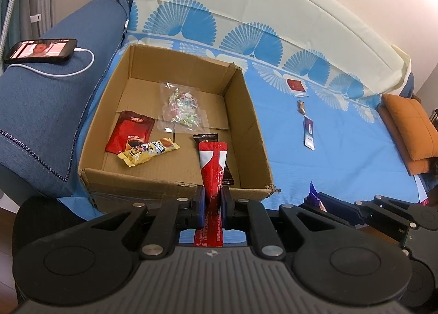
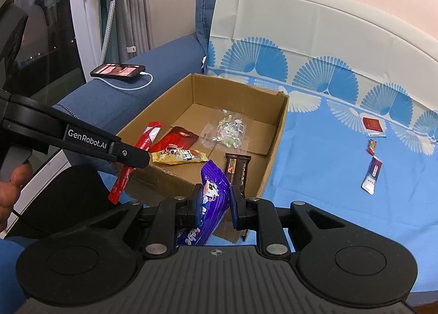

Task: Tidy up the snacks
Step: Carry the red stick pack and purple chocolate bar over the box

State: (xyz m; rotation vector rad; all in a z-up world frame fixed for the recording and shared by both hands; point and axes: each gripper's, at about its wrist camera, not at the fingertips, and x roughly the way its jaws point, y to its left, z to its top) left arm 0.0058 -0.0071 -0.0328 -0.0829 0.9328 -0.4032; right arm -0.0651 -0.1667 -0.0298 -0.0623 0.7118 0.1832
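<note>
Pinching a long red stick packet at its middle, the left gripper has its jaws nearly closed on the wrapper, which stands upright over the near wall of the cardboard box. From the right wrist view the same gripper reaches in from the left with the red stick packet slanting through it, one end above the box's near left corner and the other hanging outside the box. The right gripper has its jaws part closed on a purple snack packet, squeezing it between both pads just outside the near wall of the cardboard box.

Four snacks lie on the box floor. One red pouch sits toward the left wall. One yellow wrapped snack overlaps the pouch's near edge. One clear bag of small candies lies toward the far wall, and one dark brown bar rests by the right wall, partly hidden behind the held stick.

Three more snacks lie on the blue patterned cloth to the right of the box, well apart from it: one red square packet farthest back, one small brown candy near it, and one blue and white sachet nearest.

One phone with a white cable rests on the blue sofa arm left of the box.
</note>
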